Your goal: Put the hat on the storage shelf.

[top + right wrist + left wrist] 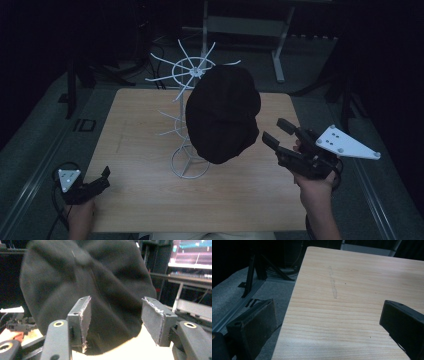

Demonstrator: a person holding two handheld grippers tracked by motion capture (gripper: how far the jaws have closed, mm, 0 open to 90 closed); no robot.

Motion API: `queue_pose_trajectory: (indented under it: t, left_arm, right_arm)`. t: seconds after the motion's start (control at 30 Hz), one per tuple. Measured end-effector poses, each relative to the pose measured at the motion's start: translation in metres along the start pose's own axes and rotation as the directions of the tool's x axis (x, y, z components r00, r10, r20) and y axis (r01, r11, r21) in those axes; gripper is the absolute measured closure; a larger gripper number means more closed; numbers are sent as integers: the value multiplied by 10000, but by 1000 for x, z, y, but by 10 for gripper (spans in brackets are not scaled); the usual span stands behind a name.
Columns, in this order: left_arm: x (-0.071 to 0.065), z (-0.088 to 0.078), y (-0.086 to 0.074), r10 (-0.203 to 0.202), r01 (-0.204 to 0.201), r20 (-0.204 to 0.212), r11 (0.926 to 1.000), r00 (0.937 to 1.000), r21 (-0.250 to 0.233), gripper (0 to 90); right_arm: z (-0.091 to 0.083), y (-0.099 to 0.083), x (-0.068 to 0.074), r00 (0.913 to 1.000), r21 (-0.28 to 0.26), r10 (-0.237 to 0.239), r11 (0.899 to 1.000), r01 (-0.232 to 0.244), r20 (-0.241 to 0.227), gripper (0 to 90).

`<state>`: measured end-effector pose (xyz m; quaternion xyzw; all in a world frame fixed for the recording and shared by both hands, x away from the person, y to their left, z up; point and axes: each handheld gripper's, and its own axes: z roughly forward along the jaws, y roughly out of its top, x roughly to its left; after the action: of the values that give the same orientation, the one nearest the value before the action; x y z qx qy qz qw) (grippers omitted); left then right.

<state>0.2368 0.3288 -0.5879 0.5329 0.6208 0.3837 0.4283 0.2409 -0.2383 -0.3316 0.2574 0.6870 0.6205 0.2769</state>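
- Two grippers, seen from the high view: a black cap (pixel 223 114) hangs on the white wire rack (pixel 190 115); my right gripper (pixel 279 133) is just beside it, jaws apart, holding nothing.
- Left gripper view: my left gripper (pixel 328 322) gapes wide over the bare wooden table (pixel 352 290).
- Right gripper view: the cap (pixel 87 290) sits beyond my parted pads (pixel 85 317).

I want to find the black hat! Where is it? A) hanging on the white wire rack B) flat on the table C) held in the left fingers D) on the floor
A: the black hat hangs on the white wire rack, above the table.
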Motion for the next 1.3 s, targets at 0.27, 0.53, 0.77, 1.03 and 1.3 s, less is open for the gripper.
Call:
queue_pose_trajectory:
  t: [0.27, 0.53, 0.77, 1.03, 1.3]
  left_arm:
    - [0, 0, 0, 23, -23, -25, 10000, 10000, 30, 15]
    - [0, 0, 0, 23, -23, -22, 10000, 10000, 25, 14]
    - [0, 0, 0, 33, -33, -29, 10000, 10000, 18, 15]
    - [0, 0, 0, 16, -16, -25, 10000, 10000, 13, 14]
    - [0, 0, 0, 7, -7, -3, 10000, 10000, 6, 14]
  right_arm:
    - [1, -45, -28, 9969, 943, 430, 9943, -492, 664, 348]
    - [9, -95, -54, 9913, 1808, 585, 9803, -793, 1175, 171]
    - [9, -140, -79, 9752, 2294, 642, 9667, -1135, 2120, 126]
    - [7, -194, -107, 9540, 3095, 809, 9350, -1730, 2888, 135]
    - [-5, -226, -126, 9288, 3420, 779, 9159, -2103, 3623, 139]
